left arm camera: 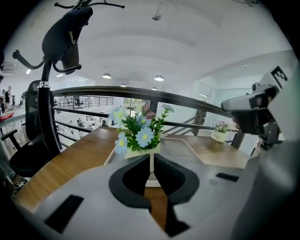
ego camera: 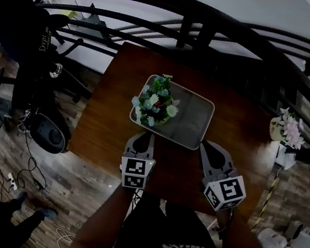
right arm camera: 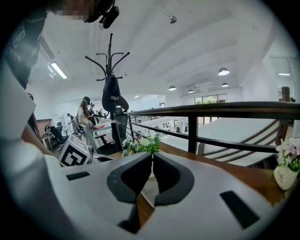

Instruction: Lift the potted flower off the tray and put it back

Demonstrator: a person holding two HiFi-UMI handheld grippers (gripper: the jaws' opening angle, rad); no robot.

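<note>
Sitting upright at the left end of the tray [ego camera: 195, 121], potted flower [ego camera: 156, 102] lies straight ahead of left gripper [ego camera: 142, 134], the nearer tool. Right gripper [ego camera: 208, 145] faces tray's bare right half. Both jaw pairs pressed together, nothing pinched.

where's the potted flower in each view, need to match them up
head view: potted flower at centre, on the tray's left end.
left gripper view: flower near centre.
right gripper view: flower small, just left of centre.
shared landmark: the dark railing behind it.
</note>
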